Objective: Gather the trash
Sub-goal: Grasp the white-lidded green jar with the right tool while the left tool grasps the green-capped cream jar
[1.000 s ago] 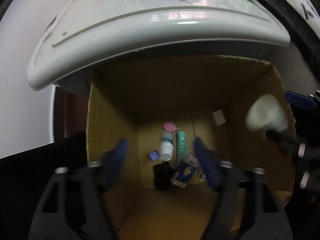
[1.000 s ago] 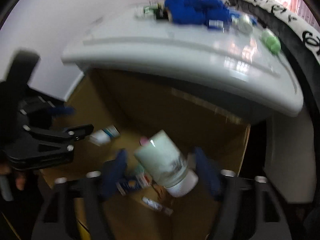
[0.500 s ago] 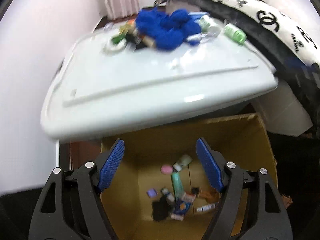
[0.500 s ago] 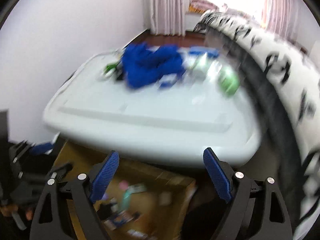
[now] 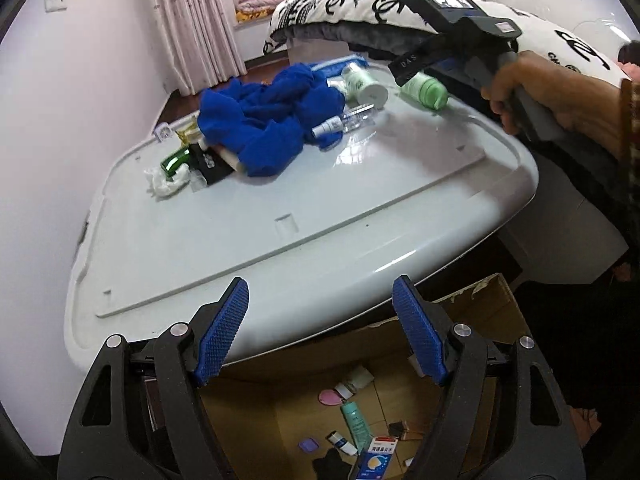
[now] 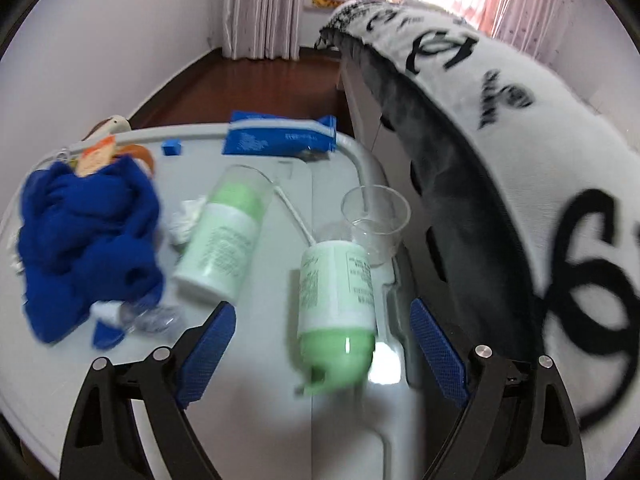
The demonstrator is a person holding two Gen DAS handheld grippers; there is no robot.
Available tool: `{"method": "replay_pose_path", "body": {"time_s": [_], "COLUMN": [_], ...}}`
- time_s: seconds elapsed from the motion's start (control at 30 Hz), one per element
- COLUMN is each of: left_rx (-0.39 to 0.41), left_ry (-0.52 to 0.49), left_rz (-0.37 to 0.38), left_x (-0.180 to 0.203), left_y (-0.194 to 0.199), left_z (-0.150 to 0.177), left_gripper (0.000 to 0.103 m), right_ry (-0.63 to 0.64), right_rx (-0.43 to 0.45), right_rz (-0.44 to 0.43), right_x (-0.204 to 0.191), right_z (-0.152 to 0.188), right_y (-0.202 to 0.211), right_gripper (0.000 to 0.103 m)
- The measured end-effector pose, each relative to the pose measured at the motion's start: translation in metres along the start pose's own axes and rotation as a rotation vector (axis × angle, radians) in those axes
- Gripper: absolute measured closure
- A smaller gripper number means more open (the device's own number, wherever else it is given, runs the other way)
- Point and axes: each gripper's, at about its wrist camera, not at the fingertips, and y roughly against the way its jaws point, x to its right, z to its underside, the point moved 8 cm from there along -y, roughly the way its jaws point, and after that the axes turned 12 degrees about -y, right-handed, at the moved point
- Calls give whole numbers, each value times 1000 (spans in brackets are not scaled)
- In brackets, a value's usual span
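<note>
- My right tool (image 6: pixel 322 348) was spread and carried nothing, its jaws flanking the green-capped lotion bottle (image 6: pixel 336 312), which lay on its side near the right edge of the white surface (image 6: pixel 256 400).
- I judged the bottle to be light, stiff plastic with a slick, round body likely to roll, so I would pinch it across the labelled middle.
- My left tool (image 5: pixel 320 332) was also spread and empty, above the cardboard box (image 5: pixel 492 312) of collected trash.
</note>
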Motion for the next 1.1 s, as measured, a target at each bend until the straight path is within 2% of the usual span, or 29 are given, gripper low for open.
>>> {"method": "replay_pose_path", "body": {"time_s": [0.03,0.07,0.13,0.17,0.33,0.4,0.57,0.73,0.77,0.93,1.1], "left_rx": [-8,-22,-35,-35,-30,-23,10,19,16,-37,-109], "left_ry": [9,22,47,66,94,96,83,208,231,241,238], "left_rz": [8,19,30,38,35,42,60,158,159,120,96], "left_x": [-1,-3,-6,-9,-15,-16,-16,-17,-17,-9,1], "left_y": [-3,-6,-11,-12,-17,-22,-44,-74,-83,-131,-174], "left_z": [1,1,0,-2,-22,-42,-120,-183,-195,-231,-244], "left_gripper": [30,30,30,30,30,30,30,30,30,30,30], "right_ry": [5,20,34,38,-15,-22,-19,-13,-23,-46,-25], "right_rx": [-17,-36,-63,-73,-64,-44,-9,15,18,36,68], "right_rz": [-3,-1,12,14,-28,-49,-107,-155,-166,-187,-190], "right_x": [0,-1,-1,0,11,14,17,21,24,37,38], "right_z": [0,-1,0,1,11,15,27,48,54,67,67], "right_y": [-8,-17,-27,-31,-19,-5,48,85,91,107,119], "right_gripper": [21,35,43,54,55,56,56,56,56,56,56]}}
